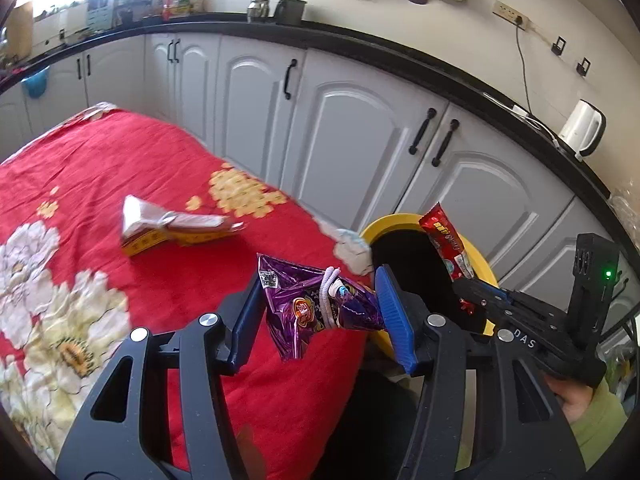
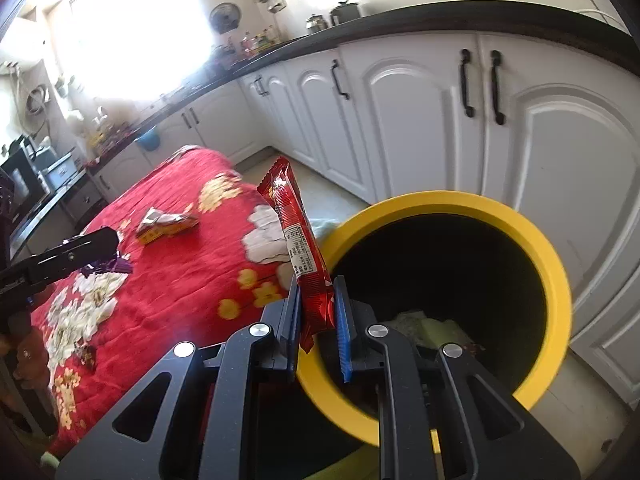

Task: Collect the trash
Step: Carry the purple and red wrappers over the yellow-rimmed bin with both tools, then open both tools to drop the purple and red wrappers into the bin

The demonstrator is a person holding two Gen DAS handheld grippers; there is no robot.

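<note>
Filling the left half of both views, the red floral cloth [image 1: 120,184] covers the whole surface, so you cannot tell what lies beneath it; its near edge is cut off by your gripper frames. Behind it, from ten to three o'clock in the left wrist view, the white cabinets [image 1: 344,128] run under a black countertop [image 1: 400,50], where a white kettle [image 1: 582,128] sits at three o'clock. The window glare at eleven o'clock in the right wrist view washes out everything near it.

The yellow-rimmed bin [image 2: 552,280] stands just beside the cloth's edge; its inside is mostly black, and only some pale crumpled stuff, hard to identify, shows at the bottom.

Your left gripper [image 1: 320,312] is clamped on the purple snack bag [image 1: 312,308], held above the cloth's edge near the bin. Your right gripper [image 2: 318,320] is closed on the red wrapper [image 2: 300,248], which stands upright over the bin's rim at nine o'clock.

A crumpled silver-and-yellow wrapper [image 1: 168,226] lies on the cloth, well apart from both grippers. A small dark scrap [image 2: 87,356] rests on the cloth at eight o'clock in the right wrist view, too blurred to name.
</note>
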